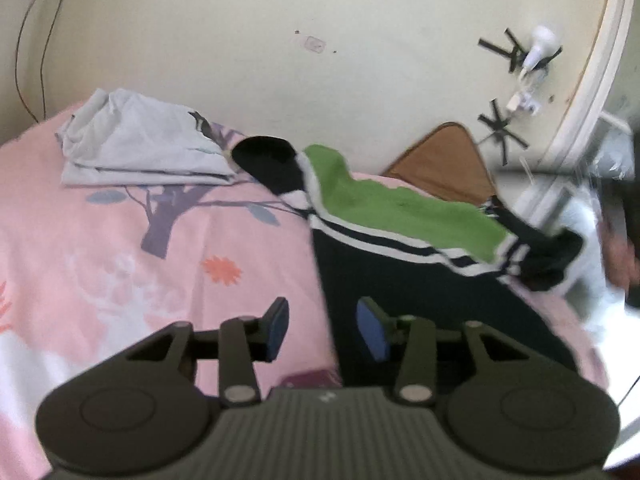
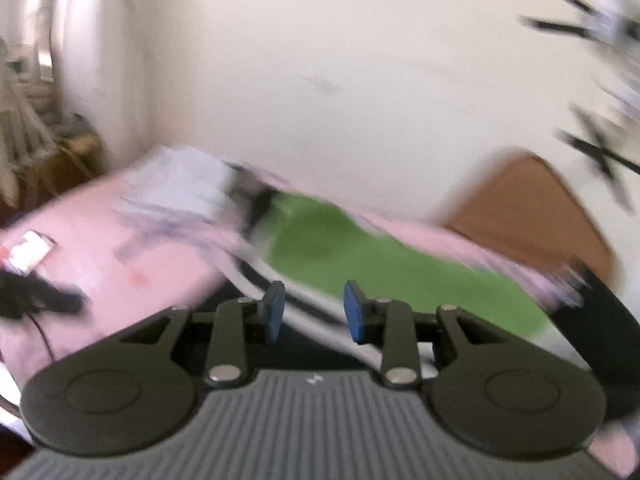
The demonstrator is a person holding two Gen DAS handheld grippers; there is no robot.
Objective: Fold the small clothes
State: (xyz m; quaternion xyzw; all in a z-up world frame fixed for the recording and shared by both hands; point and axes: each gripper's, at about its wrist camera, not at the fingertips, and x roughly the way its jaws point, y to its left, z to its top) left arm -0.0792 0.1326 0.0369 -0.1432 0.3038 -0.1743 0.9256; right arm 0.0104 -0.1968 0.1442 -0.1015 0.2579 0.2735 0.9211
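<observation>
While both grippers' fingers (image 1: 378,330) stand apart, empty, the navy-green striped garment (image 1: 400,208) lies lengthwise toward the wall on the bed (image 1: 120,260).

Folded cloth (image 1: 140,140) left of garment (image 1: 400,240), both on bed (image 1: 100,260).

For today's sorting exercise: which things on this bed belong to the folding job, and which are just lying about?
Part of the job:
- green and navy garment, spread out
- folded grey garment
- left gripper
- right gripper

Just lying about:
- brown cushion
- pink bedsheet
- white card
- wall tape
</observation>
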